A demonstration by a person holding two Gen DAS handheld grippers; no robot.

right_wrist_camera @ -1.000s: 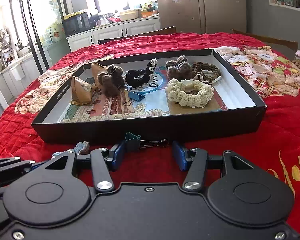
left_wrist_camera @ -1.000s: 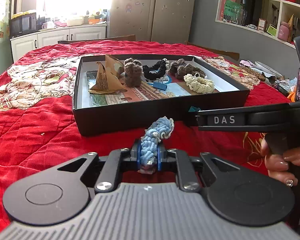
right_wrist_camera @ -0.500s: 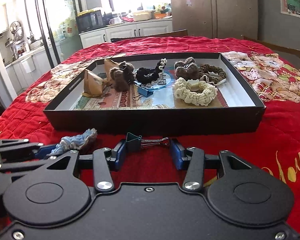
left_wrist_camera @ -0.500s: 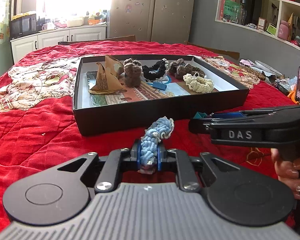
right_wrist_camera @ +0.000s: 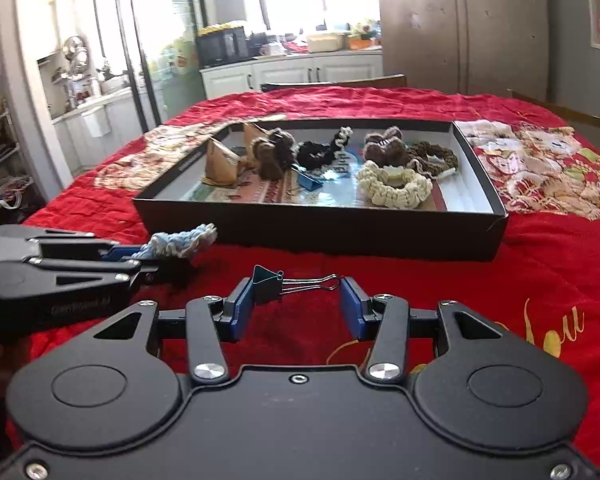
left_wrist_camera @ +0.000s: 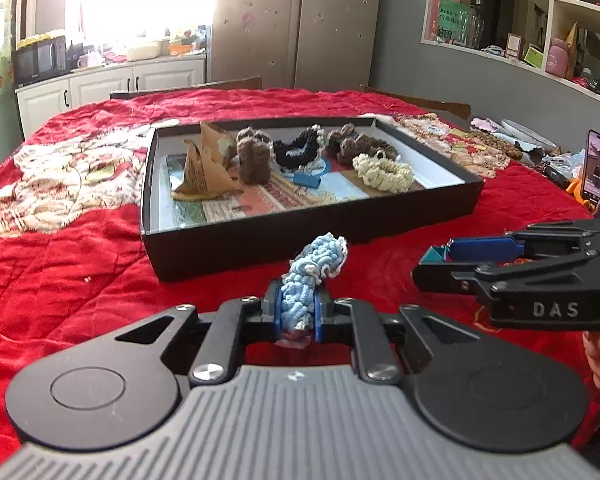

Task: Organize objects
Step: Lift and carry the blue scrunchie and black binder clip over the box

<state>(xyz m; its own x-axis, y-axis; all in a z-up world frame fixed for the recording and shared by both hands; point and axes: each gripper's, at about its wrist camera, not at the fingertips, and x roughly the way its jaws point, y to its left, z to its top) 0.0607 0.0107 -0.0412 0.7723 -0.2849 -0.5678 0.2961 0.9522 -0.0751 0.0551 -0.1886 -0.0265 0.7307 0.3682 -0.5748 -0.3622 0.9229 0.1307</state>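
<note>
— Where's the blue knitted scrunchie (left_wrist_camera: 312, 276)?
— Pinched upright, lifted before the black tray (left_wrist_camera: 300, 240).
— The teal binder clip (right_wrist_camera: 266, 278)?
— Lying sideways, wire handles pointing right, above the red cloth (right_wrist_camera: 540, 264).

Red quilt (left_wrist_camera: 60, 280) bare along near edge, left and right of black box (left_wrist_camera: 300, 248); clear passage there. Box near wall stands as barrier across the middle. Inside: front strip by near wall free; back half crowded with scrunchies, paper boats (left_wrist_camera: 198, 176). Phone (left_wrist_camera: 596, 170) and clutter block far right edge.
</note>
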